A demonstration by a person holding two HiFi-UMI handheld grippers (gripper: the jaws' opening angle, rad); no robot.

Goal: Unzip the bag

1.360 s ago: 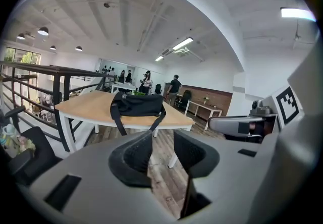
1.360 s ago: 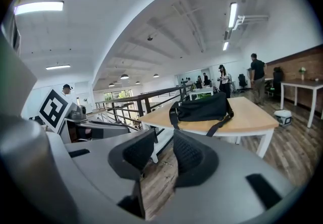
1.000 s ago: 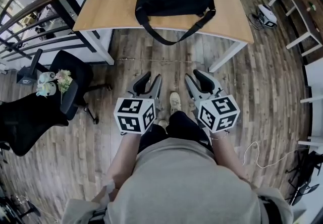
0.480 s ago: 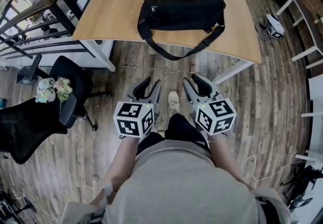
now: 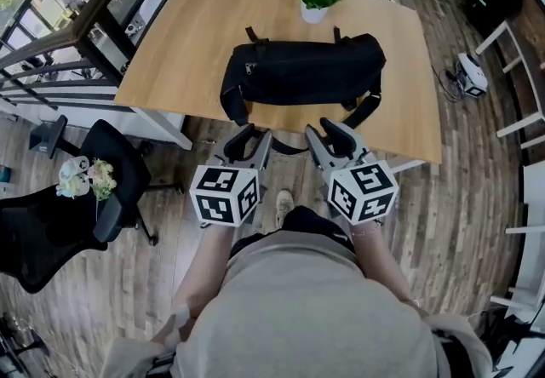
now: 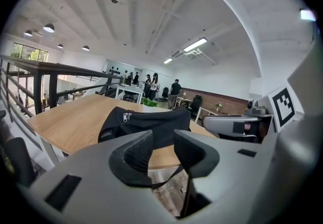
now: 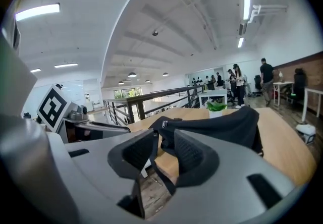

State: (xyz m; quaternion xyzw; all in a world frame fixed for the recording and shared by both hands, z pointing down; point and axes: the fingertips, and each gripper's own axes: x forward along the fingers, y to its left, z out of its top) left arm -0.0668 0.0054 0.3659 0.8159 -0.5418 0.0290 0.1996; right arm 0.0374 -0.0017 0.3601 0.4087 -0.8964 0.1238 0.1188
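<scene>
On the wooden table (image 5: 183,36), toward its near edge: black bag (image 5: 298,70), lying lengthwise across, strap (image 5: 364,110) drooping over the front. Just behind it, a small potted plant (image 5: 315,3). At the near edge, left gripper (image 5: 252,140) and right gripper (image 5: 327,133) side by side, both aimed at the bag, touching nothing. Jaws of each apart, with nothing clamped between. At the bag's left end, a zipper pull (image 6: 127,116).
</scene>
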